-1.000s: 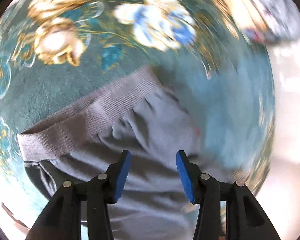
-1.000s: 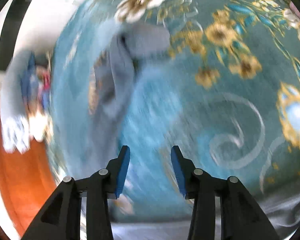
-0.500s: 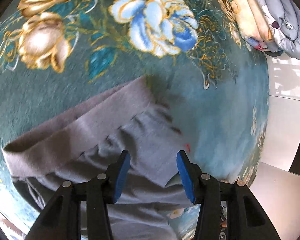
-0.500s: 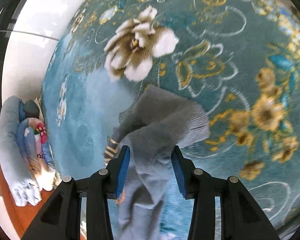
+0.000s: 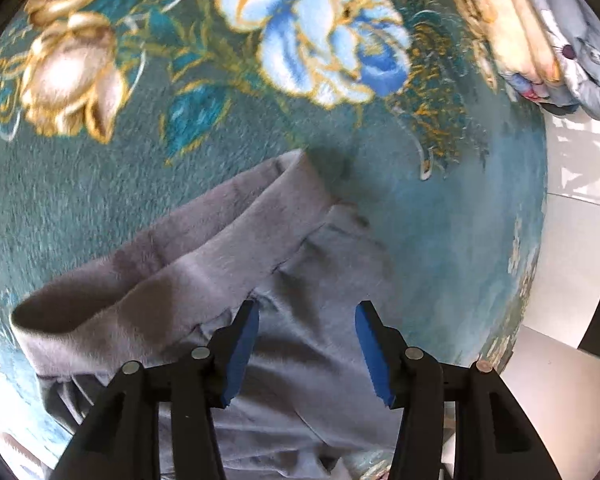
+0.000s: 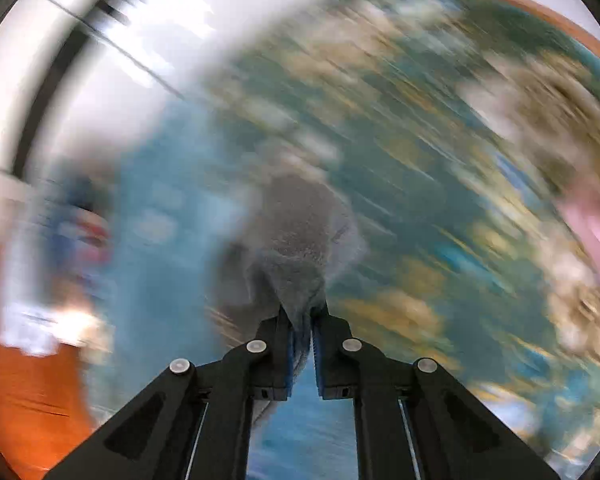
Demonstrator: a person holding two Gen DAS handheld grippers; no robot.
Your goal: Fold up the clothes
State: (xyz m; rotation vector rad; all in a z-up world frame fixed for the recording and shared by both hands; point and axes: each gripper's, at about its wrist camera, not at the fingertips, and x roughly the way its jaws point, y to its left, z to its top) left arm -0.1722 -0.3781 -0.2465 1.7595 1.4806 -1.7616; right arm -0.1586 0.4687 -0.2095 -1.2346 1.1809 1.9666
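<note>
Left wrist view gives us the garment (image 5: 284,280), a grey soft piece lying on the carpet (image 5: 100,208). Its ribbed band (image 5: 172,264) runs across from the lower left up toward the middle, and the band is a little open at the left end, where the edge lifts from the carpet. Our left gripper (image 5: 306,344) is over the garment, just behind the band, with its blue pads (image 5: 242,352) spread wide and nothing between them; we cannot say if the tips touch the cloth. Beyond the garment the carpet shows a blue flower (image 5: 324,40) and a beige flower (image 5: 68,80). Farther from the garment, at the carpet's far right edge, folded bedding (image 5: 556,32) is stacked, and next to it is a white floor (image 5: 572,208).

From the right wrist view, we see our right gripper (image 6: 303,332) clenched on a bunch of the same grey garment (image 6: 300,240), which stands out ahead of the tips. Almost everything around it is blurred. We can only make out the teal carpet (image 6: 420,180) behind the cloth and an orange surface (image 6: 28,392) at the lower left of the garment.
</note>
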